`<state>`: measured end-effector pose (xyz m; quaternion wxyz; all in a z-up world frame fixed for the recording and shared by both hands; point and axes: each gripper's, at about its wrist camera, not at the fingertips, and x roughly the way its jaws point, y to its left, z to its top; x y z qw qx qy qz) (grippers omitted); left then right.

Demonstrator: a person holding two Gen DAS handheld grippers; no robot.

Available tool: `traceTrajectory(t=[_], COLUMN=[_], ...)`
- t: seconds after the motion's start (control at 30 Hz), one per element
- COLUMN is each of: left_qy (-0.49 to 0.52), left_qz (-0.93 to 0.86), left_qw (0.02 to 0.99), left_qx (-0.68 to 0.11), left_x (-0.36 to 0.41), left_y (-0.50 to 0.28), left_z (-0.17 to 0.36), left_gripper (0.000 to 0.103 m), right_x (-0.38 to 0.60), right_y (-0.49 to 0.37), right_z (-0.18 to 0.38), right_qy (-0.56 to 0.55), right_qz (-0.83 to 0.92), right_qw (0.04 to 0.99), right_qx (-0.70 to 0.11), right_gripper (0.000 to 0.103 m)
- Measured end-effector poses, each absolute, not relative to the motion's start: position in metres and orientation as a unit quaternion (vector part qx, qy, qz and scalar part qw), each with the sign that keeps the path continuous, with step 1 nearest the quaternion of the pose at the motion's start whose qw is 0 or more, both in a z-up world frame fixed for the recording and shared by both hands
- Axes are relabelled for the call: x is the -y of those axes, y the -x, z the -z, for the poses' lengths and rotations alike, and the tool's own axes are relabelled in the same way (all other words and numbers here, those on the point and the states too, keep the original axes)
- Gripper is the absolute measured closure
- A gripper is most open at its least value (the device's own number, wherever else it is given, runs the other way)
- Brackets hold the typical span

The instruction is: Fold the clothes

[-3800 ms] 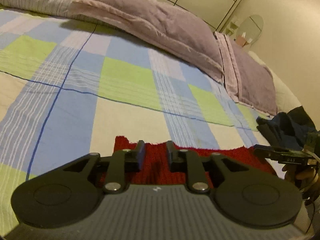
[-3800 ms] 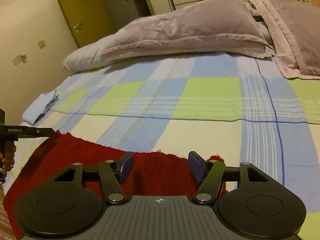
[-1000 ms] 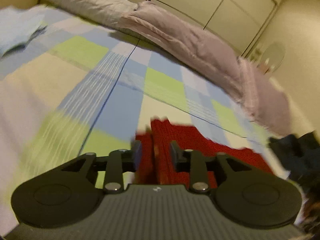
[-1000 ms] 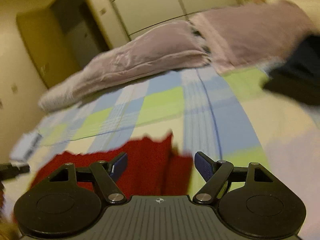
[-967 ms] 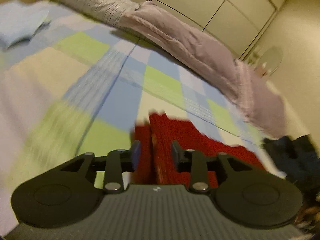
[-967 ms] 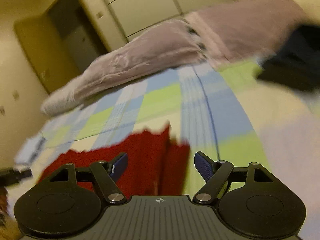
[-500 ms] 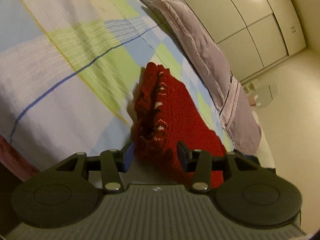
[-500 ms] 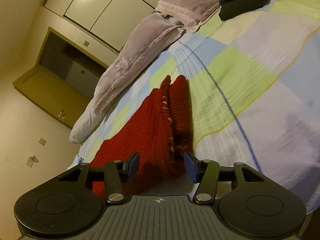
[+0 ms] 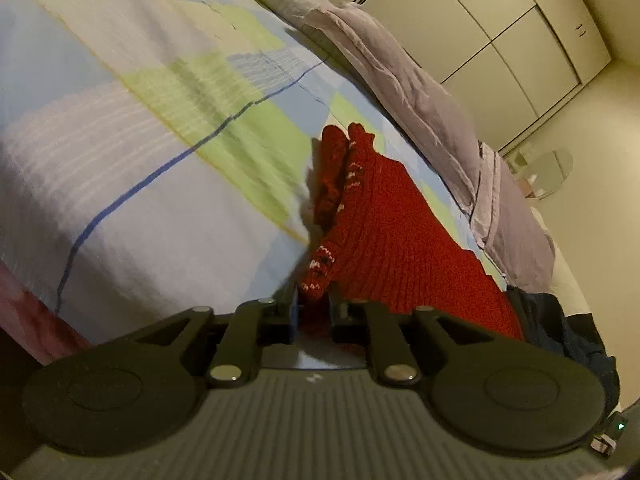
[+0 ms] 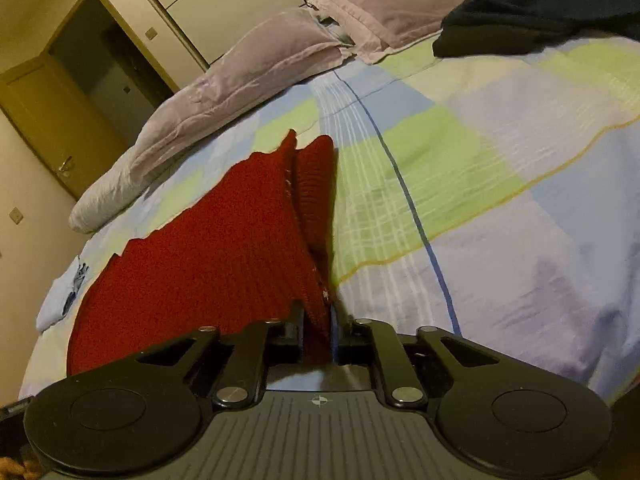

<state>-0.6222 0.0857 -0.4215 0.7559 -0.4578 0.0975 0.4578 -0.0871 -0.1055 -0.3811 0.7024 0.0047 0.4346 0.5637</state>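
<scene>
A red knitted sweater [image 9: 384, 220] lies spread on the checked bedspread [image 9: 120, 168]. My left gripper [image 9: 313, 312] is shut on its near left corner, where white stitches show at the edge. In the right wrist view the same sweater [image 10: 224, 256] stretches away to the left, and my right gripper [image 10: 318, 332] is shut on its near right corner. Both pinched edges are doubled over into a ridge running away from the fingers.
Mauve pillows [image 9: 404, 92] line the head of the bed. A dark blue garment [image 9: 560, 332] lies at the right, also in the right wrist view [image 10: 540, 12]. A folded light blue cloth [image 10: 60, 292] sits at the left edge. Wardrobe doors [image 9: 500, 28] stand behind.
Both grippers dropped low to the bed's near edge and tilted. Their jaws, wide half a second ago, have closed onto the sweater's two near corners.
</scene>
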Motion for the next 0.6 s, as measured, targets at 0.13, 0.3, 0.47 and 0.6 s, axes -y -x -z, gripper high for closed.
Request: traceTrajectory(t=[0.13,0.3,0.47,0.6], left_qy=[0.385,0.324,0.297,0.325], left_qz=[-0.51,-0.52,-0.474,-0.483], left_qw=[0.758,0.77,0.803,0.777], left_qx=[-0.132,-0.179,-0.206,-0.242], left_x=[-0.081,-0.079,-0.076,-0.088], left_y=[0.617,0.583,0.537,0.527], left_z=[0.382,0.359,0.373,0.401], left_gripper=[0.077,0.076,0.084,0.089], right_x=[0.115,0.113,0.081,0.071], right_y=[0.096,0.111,0.141,0.14], right_z=[0.35,0.325,0.346,0.382], right_qy=[0.026,0.011,0.051,0.083], right_qz=[-0.548,-0.566,-0.603,-0.566], right_qw=[0.747,0.761,0.727,0.739], right_qx=[-0.375,-0.316,-0.326,-0.357], right_gripper=[0.039,0.04,0.07,0.075])
